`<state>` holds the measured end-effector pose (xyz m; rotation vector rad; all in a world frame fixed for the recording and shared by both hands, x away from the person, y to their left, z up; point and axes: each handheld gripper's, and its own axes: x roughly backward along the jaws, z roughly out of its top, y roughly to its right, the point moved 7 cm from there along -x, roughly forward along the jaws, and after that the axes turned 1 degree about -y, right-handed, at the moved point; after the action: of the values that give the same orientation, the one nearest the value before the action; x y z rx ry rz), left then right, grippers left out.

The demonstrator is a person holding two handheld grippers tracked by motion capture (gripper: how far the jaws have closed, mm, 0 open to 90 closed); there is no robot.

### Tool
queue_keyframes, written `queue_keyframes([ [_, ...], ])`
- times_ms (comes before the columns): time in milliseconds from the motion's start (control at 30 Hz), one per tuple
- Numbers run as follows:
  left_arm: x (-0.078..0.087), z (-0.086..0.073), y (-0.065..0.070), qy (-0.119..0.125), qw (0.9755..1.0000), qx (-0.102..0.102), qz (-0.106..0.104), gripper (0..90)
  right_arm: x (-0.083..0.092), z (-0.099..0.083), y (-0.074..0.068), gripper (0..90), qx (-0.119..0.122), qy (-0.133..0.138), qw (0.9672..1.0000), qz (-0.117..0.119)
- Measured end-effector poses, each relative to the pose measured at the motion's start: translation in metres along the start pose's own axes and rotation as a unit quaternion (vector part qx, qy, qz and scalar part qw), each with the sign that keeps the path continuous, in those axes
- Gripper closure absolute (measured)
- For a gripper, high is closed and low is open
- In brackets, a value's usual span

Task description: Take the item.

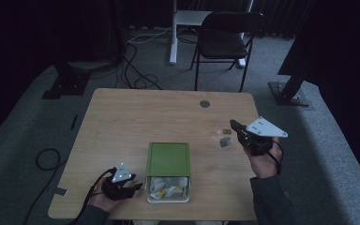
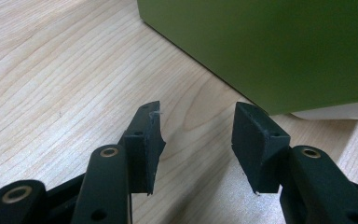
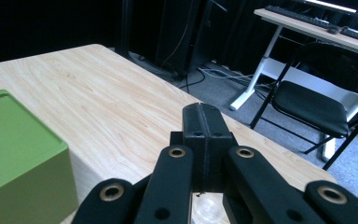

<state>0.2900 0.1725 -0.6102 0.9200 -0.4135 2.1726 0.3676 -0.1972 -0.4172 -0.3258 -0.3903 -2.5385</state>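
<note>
Nearest the high camera sits the green box (image 1: pixel 168 159) with its lid slid toward the far side, leaving the near end of the white tray open and a heap of small sachets (image 1: pixel 168 189) showing — white and yellow packets, loosely piled. My left gripper (image 1: pixel 132 187) rests just left of that open end, jaws apart with nothing between them; in the left gripper view the green wall (image 2: pixel 279 46) stands close ahead and to the right. My right gripper (image 1: pixel 235 124) hovers over the right side of the table (image 1: pixel 122 122), jaws pressed together, and I see nothing in them. Just left of it lie two small packets (image 1: pixel 225 138) on the wood, well apart from the box.

I judge the sachets to be very light, thin and crinkly, likely slick on the faces, so they will slide or flutter rather than resist. I would pinch one by an edge or corner that sticks up from the pile, not flat across — a flat one on the table may need nudging first. Squeezing hard risks little beyond creasing.
</note>
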Motion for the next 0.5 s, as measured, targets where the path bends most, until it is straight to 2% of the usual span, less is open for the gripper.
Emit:
queue_keyframes([
  [433, -0.001, 0.000, 0.000, -0.004, 1.0000, -0.001, 0.002, 53.5, -0.007, -0.001, 0.012, 90.0, -0.012, 0.003, 0.9999, -0.008],
  [500, -0.001, 0.000, 0.000, -0.004, 1.0000, 0.000, 0.002, 53.5, -0.009, 0.001, 0.016, 90.0, -0.023, 0.009, 0.9997, -0.008],
])
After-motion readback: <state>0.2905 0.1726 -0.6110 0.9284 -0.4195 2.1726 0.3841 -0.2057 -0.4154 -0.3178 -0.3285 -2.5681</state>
